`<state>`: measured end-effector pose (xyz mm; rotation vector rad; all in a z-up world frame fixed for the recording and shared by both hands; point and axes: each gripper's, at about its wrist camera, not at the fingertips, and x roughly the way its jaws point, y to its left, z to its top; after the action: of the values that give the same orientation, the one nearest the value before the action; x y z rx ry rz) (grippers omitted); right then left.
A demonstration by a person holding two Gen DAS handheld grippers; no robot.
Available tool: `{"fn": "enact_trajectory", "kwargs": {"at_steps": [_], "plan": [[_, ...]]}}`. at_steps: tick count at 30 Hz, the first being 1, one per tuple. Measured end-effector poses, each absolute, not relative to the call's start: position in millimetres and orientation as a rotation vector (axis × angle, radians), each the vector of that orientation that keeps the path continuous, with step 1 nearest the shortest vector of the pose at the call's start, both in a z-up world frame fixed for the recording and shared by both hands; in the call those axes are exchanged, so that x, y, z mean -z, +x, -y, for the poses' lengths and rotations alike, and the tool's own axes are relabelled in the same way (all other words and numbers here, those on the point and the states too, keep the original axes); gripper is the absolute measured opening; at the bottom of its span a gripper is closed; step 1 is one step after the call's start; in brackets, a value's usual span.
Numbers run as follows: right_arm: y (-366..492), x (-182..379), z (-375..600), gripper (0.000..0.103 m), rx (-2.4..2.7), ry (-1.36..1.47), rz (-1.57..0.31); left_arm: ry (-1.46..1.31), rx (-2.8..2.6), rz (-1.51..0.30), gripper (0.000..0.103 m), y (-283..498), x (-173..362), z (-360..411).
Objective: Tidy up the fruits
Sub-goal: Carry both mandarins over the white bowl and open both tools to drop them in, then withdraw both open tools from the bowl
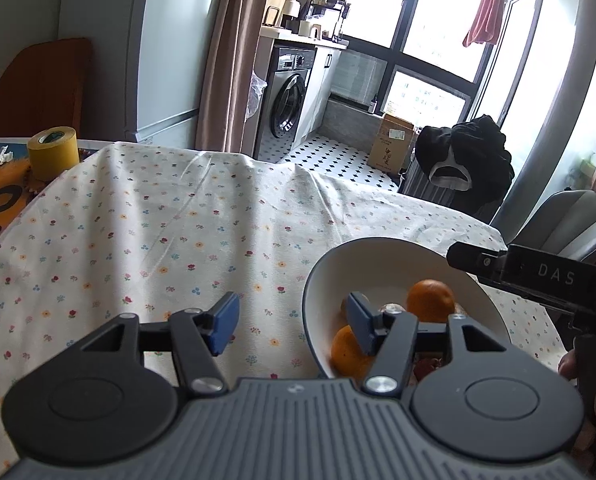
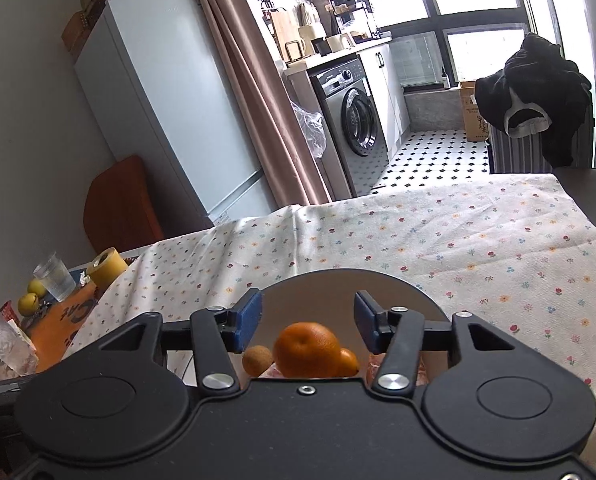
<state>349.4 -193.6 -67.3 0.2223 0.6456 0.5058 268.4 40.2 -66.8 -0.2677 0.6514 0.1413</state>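
A white bowl (image 1: 330, 276) sits on the desk (image 1: 158, 240) at lower right of the left view, holding two oranges (image 1: 430, 300) and a brown fruit (image 2: 257, 359). The left gripper (image 1: 294, 322) has its jaws spread and empty beside the bowl's rim. The right gripper (image 2: 308, 322) hangs over the bowl, jaws spread, gripping nothing.

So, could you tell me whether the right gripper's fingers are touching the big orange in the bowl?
Apart: the right wrist view shows both fingers spread wide of the orange.
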Motion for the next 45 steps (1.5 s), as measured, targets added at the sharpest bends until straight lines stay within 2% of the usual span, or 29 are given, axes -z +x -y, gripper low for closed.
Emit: {"fn": "enact_trajectory", "kwargs": {"at_steps": [2,11,14,18,22,26,30,33,38,45], "plan": [[344.9,65.7,196.0,0.051,-0.508,0.219,-0.645,-0.271,-0.150,-0.646,0.065,264.4,65.4,-41.2],[322.8,60.0,213.3,0.054,-0.507,0.245,-0.673,-0.281,-0.154,-0.641,0.083,244.5,56.5,-43.5],[313.0,56.8,218.8,0.058,-0.513,0.244,-0.678,-0.287,-0.154,-0.649,0.084,237.7,52.8,-44.9],[298.0,51.0,227.0,0.069,-0.520,0.248,-0.675,-0.280,-0.149,-0.638,0.089,225.7,44.6,-42.9],[284.6,45.4,235.0,0.071,-0.522,0.247,-0.674,-0.268,-0.147,-0.642,0.091,215.7,38.0,-37.9],[270.0,39.2,242.3,0.079,-0.522,0.236,-0.663,-0.256,-0.151,-0.656,0.091,204.5,33.8,-33.6],[254.9,32.4,251.8,0.082,-0.517,0.236,-0.654,-0.240,-0.148,-0.664,0.092,190.1,29.5,-28.9],[241.6,27.2,257.2,0.090,-0.511,0.216,-0.636,-0.226,-0.145,-0.670,0.095,179.5,26.4,-25.2],[224.9,22.6,265.2,0.096,-0.499,0.218,-0.631,-0.209,-0.145,-0.669,0.103,160.2,21.9,-21.6],[198.4,10.4,273.0,0.103,-0.497,0.202,-0.607,-0.202,-0.142,-0.653,0.103,133.8,13.3,-22.4]]}}
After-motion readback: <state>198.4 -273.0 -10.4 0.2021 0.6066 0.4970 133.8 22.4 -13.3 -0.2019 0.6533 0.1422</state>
